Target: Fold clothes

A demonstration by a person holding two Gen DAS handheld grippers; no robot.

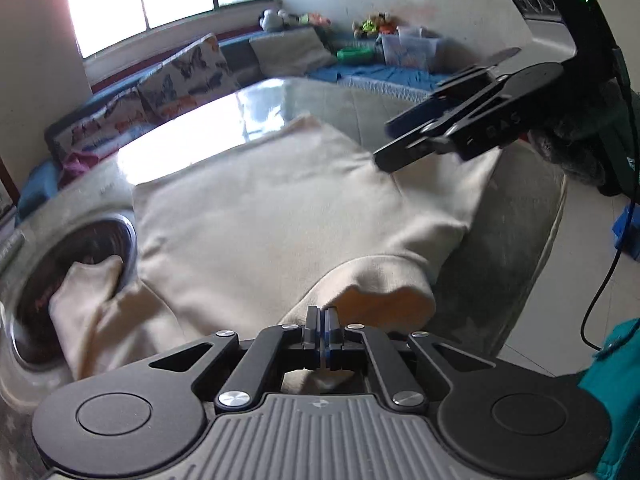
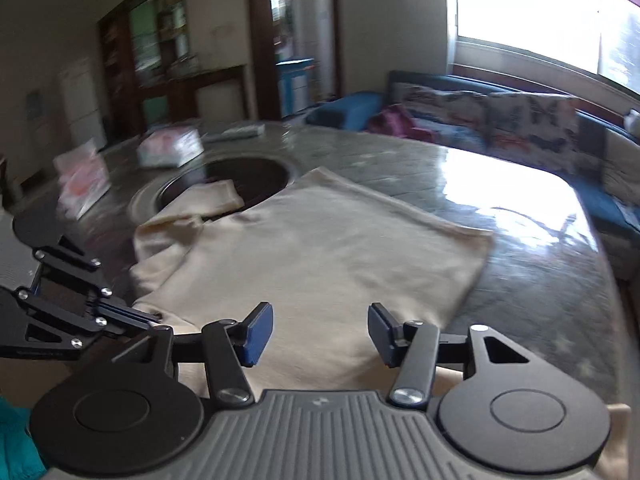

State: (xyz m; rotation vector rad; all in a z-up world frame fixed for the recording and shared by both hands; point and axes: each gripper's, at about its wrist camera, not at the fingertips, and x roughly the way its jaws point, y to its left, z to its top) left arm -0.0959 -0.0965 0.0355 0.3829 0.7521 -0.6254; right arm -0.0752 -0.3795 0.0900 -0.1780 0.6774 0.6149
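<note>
A cream sweatshirt [image 1: 260,208] lies spread flat on a grey marble table [image 1: 500,280]. It also shows in the right wrist view [image 2: 328,248]. One sleeve [image 1: 84,292] hangs over a round dark recess [image 1: 92,248] in the table. My left gripper [image 1: 322,334] is shut on the garment's near edge, which bulges up in a fold [image 1: 380,288] in front of it. My right gripper [image 2: 320,334] is open and empty just above the near edge of the sweatshirt. It also shows in the left wrist view [image 1: 404,140], over the garment's right side.
A blue sofa [image 1: 132,96] with butterfly cushions runs along the wall under a bright window. Plastic boxes and toys [image 1: 412,48] sit on the far bench. Packets [image 2: 168,148] lie on the table's far side beyond the recess [image 2: 240,184]. A teal cloth [image 1: 616,392] is at the near right.
</note>
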